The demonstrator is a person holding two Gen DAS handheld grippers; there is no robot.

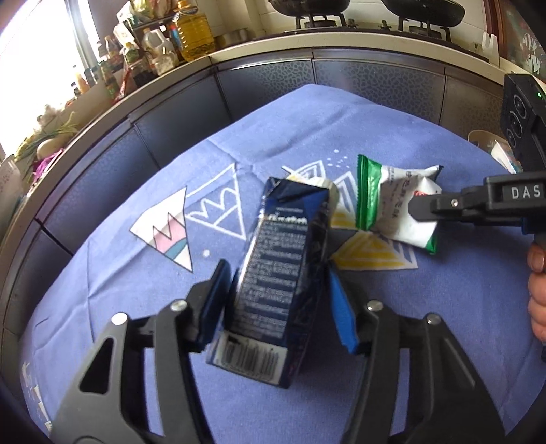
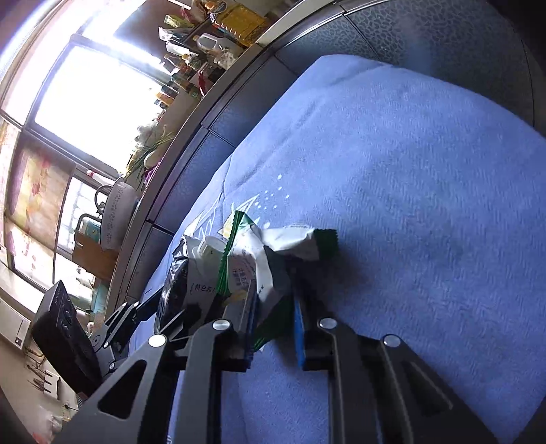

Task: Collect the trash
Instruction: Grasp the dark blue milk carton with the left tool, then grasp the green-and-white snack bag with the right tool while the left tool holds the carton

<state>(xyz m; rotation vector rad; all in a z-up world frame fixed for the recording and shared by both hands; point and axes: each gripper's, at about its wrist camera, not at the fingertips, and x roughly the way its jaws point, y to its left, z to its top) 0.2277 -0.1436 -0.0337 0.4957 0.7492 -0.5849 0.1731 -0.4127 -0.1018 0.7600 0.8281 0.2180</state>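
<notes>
The dark blue carton lies tilted between the left tongs, which seem closed on it for lifting, while the green-and-white wrapper, just beside it on the blue-clothed worktop, is pinched in the right tongs.

Place: you are working in a home kitchen.
Stove: two dark pans sit on gas burners on the pale worktop.
Stores: a big yellow oil bottle and crowded jars line the sunlit window.
Surface: blue patterned tablecloth.
</notes>
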